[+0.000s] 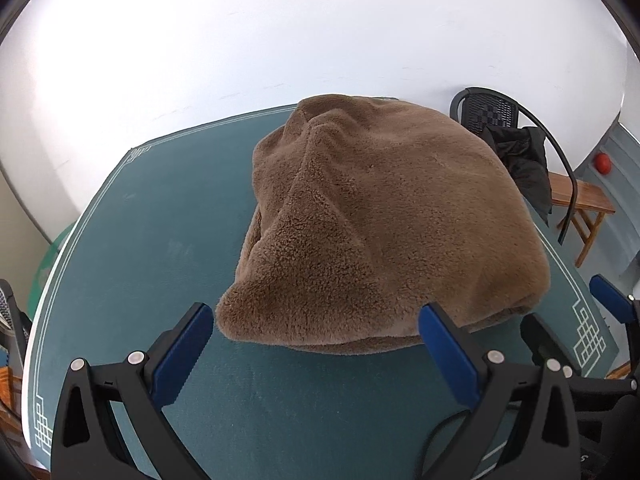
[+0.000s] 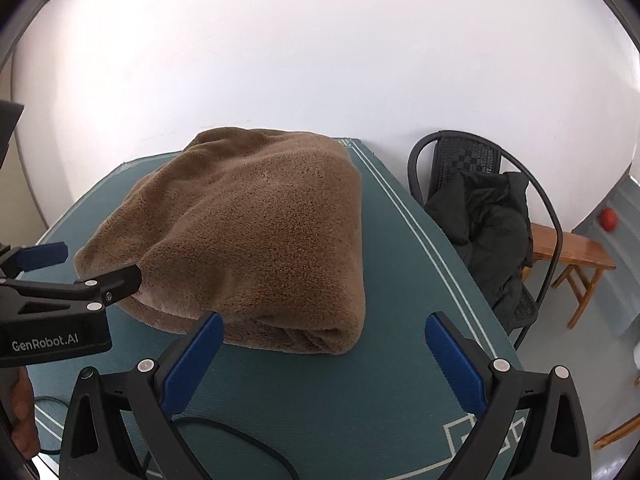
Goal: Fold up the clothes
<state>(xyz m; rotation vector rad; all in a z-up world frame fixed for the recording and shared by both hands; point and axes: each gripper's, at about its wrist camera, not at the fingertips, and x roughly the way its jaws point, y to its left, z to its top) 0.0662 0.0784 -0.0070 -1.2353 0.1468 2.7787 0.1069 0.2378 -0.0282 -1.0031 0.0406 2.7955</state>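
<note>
A brown fleece garment (image 1: 380, 224) lies folded in a thick bundle on the teal table cover (image 1: 152, 240). It also shows in the right wrist view (image 2: 248, 240). My left gripper (image 1: 316, 324) is open and empty, just in front of the bundle's near edge. My right gripper (image 2: 324, 332) is open and empty, at the bundle's near right corner. The left gripper also shows at the left of the right wrist view (image 2: 88, 264), beside the bundle's left edge. The right gripper's fingers (image 1: 612, 300) show at the right edge of the left wrist view.
A black chair (image 2: 472, 176) with a dark jacket (image 2: 492, 232) stands right of the table. A wooden bench (image 2: 572, 256) and a red ball (image 2: 609, 219) are behind it. A white wall lies beyond. A black cable (image 2: 240, 436) runs across the near table.
</note>
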